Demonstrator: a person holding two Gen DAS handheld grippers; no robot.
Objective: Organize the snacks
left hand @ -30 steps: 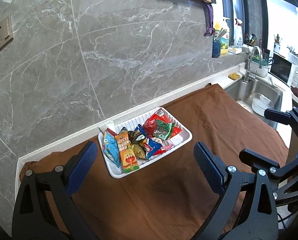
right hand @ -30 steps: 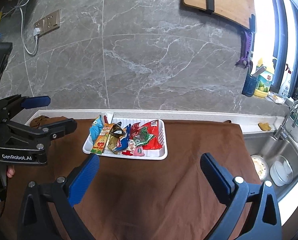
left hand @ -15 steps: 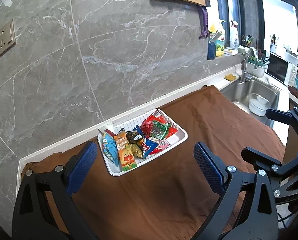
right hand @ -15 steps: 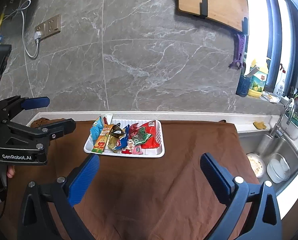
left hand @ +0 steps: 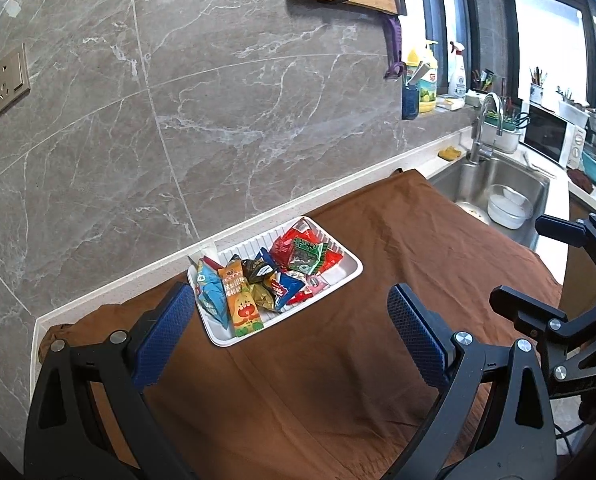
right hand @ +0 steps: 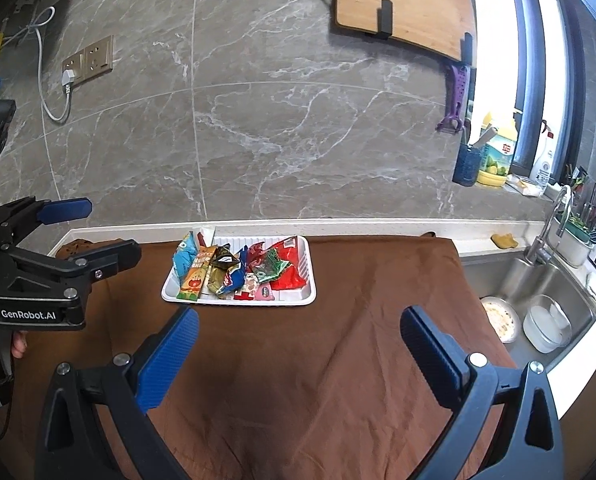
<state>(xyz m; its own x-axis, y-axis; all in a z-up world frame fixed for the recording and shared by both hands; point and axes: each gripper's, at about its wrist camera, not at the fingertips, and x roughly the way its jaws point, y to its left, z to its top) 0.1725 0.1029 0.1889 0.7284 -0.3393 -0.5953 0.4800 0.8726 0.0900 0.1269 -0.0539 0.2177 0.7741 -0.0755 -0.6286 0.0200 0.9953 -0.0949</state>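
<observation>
Nearest, the left gripper [left hand: 289, 336] and right gripper [right hand: 298, 348] both hang spread wide and empty above the brown cloth [right hand: 338, 360] on the desk. Beyond them, near the wall, every snack packet [right hand: 237, 270] lies heaped in the white tray [right hand: 306, 298]. Judging by this, the snacks appear gathered, with no loose packets visible.

Both grippers share one build. The left gripper [left hand: 289, 334] has black, triangular-framed arms with cut-out windows, silver round screws at the pivots, and fingers [left hand: 165, 336] faced with blue, finely textured pads. The right gripper [right hand: 298, 354] looks the same. In the right wrist view, at 9 o'clock, the left gripper's black body carries white "GenRobot.AI" lettering.
</observation>
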